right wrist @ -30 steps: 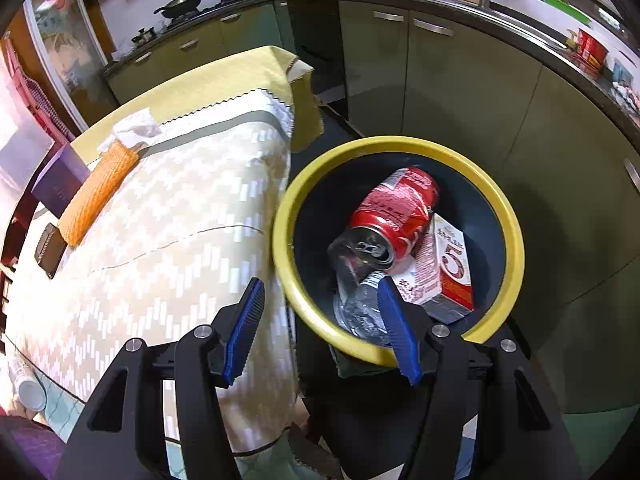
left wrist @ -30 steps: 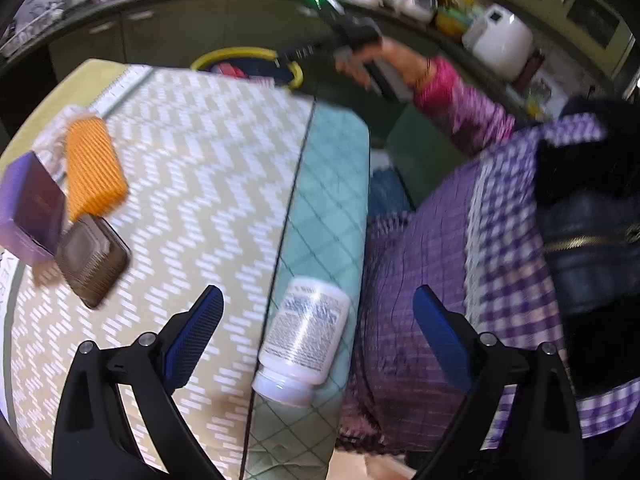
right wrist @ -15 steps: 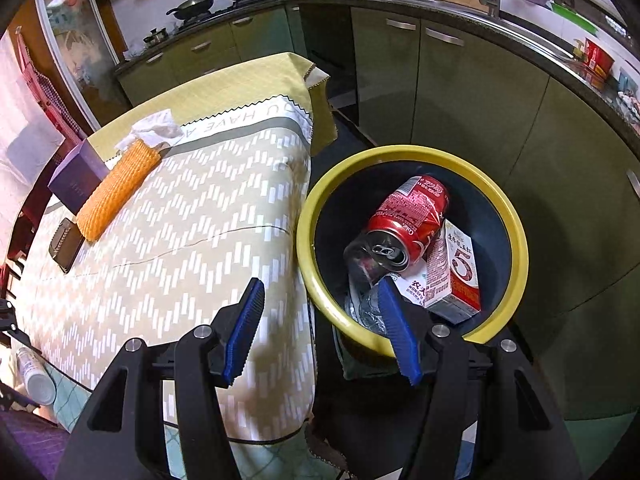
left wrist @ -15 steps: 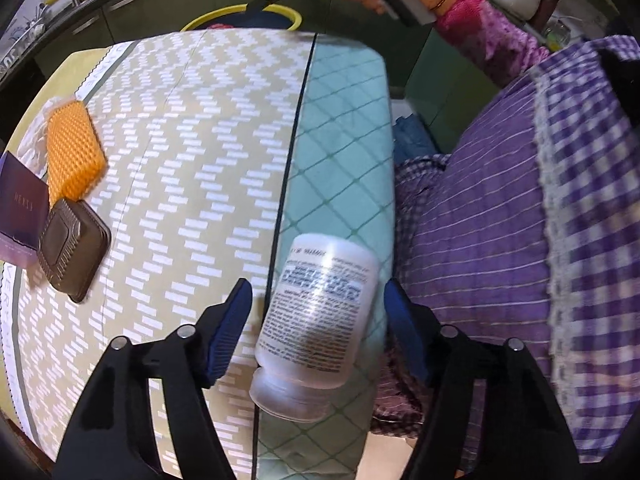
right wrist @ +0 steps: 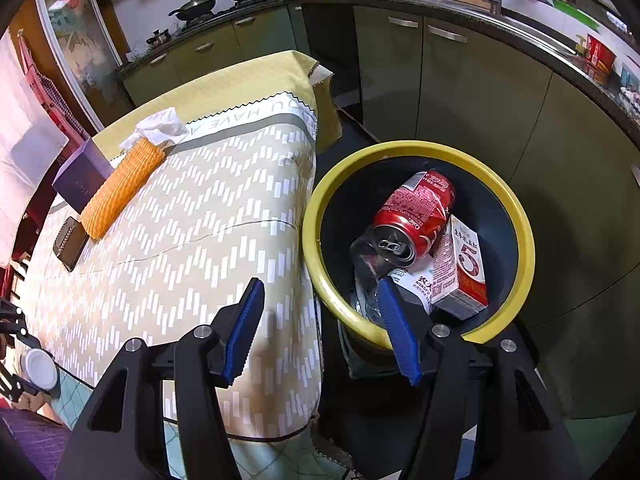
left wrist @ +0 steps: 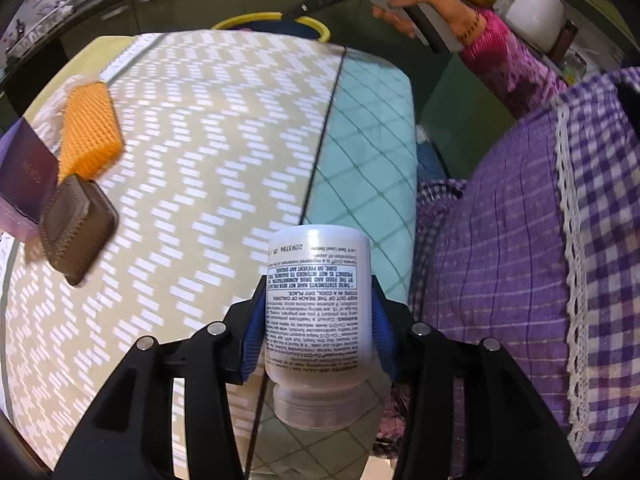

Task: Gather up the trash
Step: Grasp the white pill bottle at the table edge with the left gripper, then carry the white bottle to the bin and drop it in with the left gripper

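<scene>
A white pill bottle (left wrist: 318, 304) with a printed label lies at the near edge of the table, cap toward me. My left gripper (left wrist: 318, 284) points steeply down over it, jaws closing, and both blue pads touch its sides. In the right wrist view only the bottle's cap (right wrist: 38, 368) shows at the far left. My right gripper (right wrist: 320, 286) hangs open with nothing between its fingers, above the table corner and the near rim of the yellow-rimmed bin (right wrist: 520, 240). Inside the bin lie a red can (right wrist: 416, 212), a carton (right wrist: 460, 268) and a crushed clear bottle (right wrist: 372, 292).
On the patterned tablecloth (left wrist: 208, 152) lie an orange mesh sleeve (left wrist: 90, 132), a purple box (left wrist: 24, 172), a brown wallet (left wrist: 76, 228) and a crumpled tissue (right wrist: 160, 130). A person in a purple checked apron (left wrist: 520, 240) stands right beside the bottle. Green cabinets (right wrist: 460, 92) stand behind the bin.
My left gripper has come down over the white bottle and its jaws have narrowed from wide open onto the bottle's sides. The right gripper keeps its opening and has barely moved.
</scene>
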A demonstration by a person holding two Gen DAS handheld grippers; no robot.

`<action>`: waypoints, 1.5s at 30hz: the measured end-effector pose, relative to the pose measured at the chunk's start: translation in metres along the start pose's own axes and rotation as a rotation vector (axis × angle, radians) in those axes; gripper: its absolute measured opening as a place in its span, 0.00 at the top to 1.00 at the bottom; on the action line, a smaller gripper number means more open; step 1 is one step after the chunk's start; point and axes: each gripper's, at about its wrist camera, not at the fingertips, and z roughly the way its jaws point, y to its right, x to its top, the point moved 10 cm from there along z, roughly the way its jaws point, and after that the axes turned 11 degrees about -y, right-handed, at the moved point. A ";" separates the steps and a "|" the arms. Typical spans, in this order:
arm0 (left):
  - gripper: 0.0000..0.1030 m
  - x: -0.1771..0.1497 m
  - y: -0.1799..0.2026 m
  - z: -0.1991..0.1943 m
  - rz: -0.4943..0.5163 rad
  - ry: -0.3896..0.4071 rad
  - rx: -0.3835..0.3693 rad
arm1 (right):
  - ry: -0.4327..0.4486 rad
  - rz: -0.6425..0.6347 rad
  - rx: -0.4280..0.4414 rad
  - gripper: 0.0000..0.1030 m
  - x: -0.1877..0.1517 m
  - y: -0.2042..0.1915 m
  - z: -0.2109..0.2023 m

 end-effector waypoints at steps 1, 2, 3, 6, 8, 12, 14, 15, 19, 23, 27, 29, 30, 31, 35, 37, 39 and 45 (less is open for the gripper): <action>0.56 0.001 -0.003 -0.005 -0.012 0.013 0.002 | 0.000 0.001 0.000 0.43 0.000 0.000 0.000; 0.56 0.002 -0.006 -0.009 -0.021 0.022 0.005 | 0.001 0.001 0.001 0.43 0.000 0.000 0.000; 0.56 0.004 -0.009 -0.012 -0.031 0.031 0.015 | 0.003 0.002 0.002 0.43 0.000 0.000 0.000; 0.56 0.013 -0.019 -0.022 -0.066 0.047 0.045 | 0.017 0.009 0.005 0.43 0.000 0.002 -0.004; 0.56 0.024 -0.025 -0.027 -0.083 0.061 0.057 | 0.030 0.017 0.005 0.43 0.000 0.006 -0.009; 0.56 0.057 -0.032 -0.035 -0.093 0.075 0.079 | 0.056 0.053 -0.006 0.43 -0.002 0.023 -0.020; 0.56 0.080 -0.034 -0.037 -0.079 0.082 0.082 | 0.065 0.074 -0.017 0.43 -0.005 0.035 -0.026; 0.56 0.097 -0.034 -0.039 -0.069 0.084 0.071 | 0.070 0.086 -0.021 0.43 -0.006 0.041 -0.028; 0.56 0.161 -0.038 -0.037 -0.054 0.092 0.066 | 0.089 0.145 -0.032 0.43 -0.017 0.071 -0.039; 0.56 0.234 -0.045 -0.025 -0.058 0.099 0.036 | 0.103 0.205 -0.030 0.43 -0.034 0.100 -0.047; 0.56 0.310 -0.038 -0.003 -0.001 0.118 0.009 | 0.105 0.245 -0.025 0.43 -0.051 0.123 -0.049; 0.56 0.342 -0.036 0.013 0.017 0.113 0.023 | 0.106 0.261 -0.021 0.43 -0.058 0.131 -0.049; 0.56 0.353 -0.036 0.021 0.020 0.105 0.021 | 0.107 0.270 -0.019 0.43 -0.061 0.135 -0.049; 0.56 0.366 -0.038 0.032 0.017 0.100 0.027 | 0.108 0.281 -0.015 0.43 -0.066 0.140 -0.050; 0.56 0.395 -0.054 0.067 -0.033 0.063 0.039 | 0.110 0.309 -0.007 0.43 -0.079 0.151 -0.051; 0.50 0.399 -0.062 0.082 -0.065 0.040 0.046 | 0.108 0.317 -0.005 0.43 -0.083 0.155 -0.049; 0.33 0.400 -0.068 0.088 -0.093 0.037 0.048 | 0.106 0.326 -0.002 0.43 -0.084 0.158 -0.047; 0.33 0.389 -0.078 0.052 -0.144 0.137 0.062 | 0.111 0.318 0.016 0.43 -0.082 0.151 -0.044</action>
